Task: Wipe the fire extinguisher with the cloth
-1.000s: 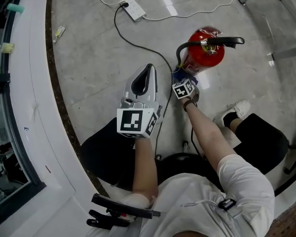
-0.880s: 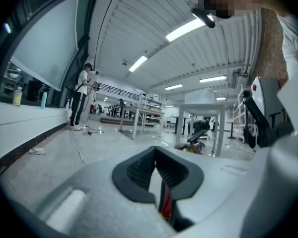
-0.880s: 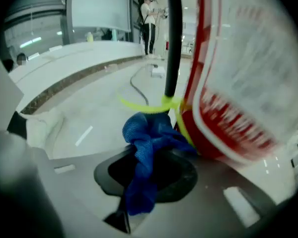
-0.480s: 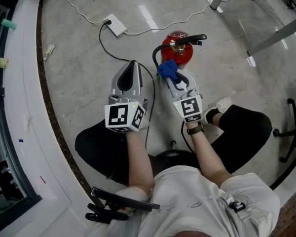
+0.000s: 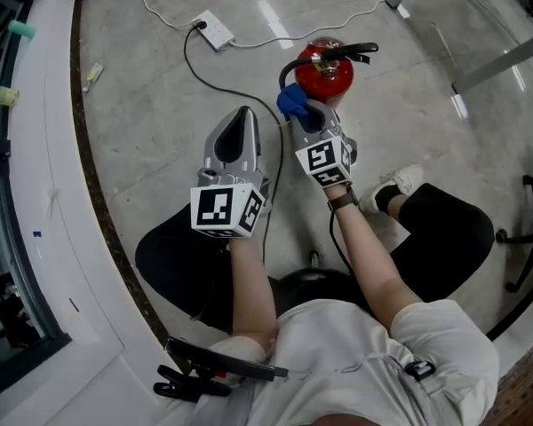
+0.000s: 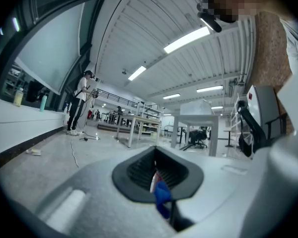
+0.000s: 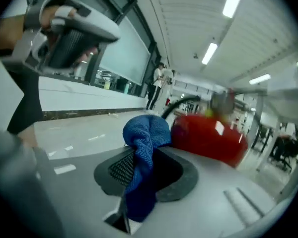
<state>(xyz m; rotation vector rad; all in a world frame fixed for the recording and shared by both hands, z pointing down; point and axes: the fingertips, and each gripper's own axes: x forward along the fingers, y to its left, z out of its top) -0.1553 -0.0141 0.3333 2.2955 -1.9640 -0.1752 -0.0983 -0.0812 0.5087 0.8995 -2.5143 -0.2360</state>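
The red fire extinguisher (image 5: 327, 72) stands on the floor ahead of me, its black handle (image 5: 348, 52) on top and its black hose curving down the left side. My right gripper (image 5: 305, 115) is shut on a blue cloth (image 5: 292, 102), which bunches against the extinguisher's left side near the hose. In the right gripper view the cloth (image 7: 143, 145) hangs out of the shut jaws, with the red body (image 7: 208, 134) just beyond it. My left gripper (image 5: 238, 130) hovers to the left, jaws together and holding nothing; only a blue and red sliver shows past them in its own view.
A white power strip (image 5: 215, 30) and a black cable (image 5: 226, 85) lie on the floor to the left of the extinguisher. Metal table legs (image 5: 500, 62) stand at the right. A white curved ledge (image 5: 44, 193) runs down the left. My shoe (image 5: 397, 185) is near the right arm.
The right gripper with the cloth has moved forward, and the cloth now sits against the extinguisher's upper left side. The left gripper has barely shifted.
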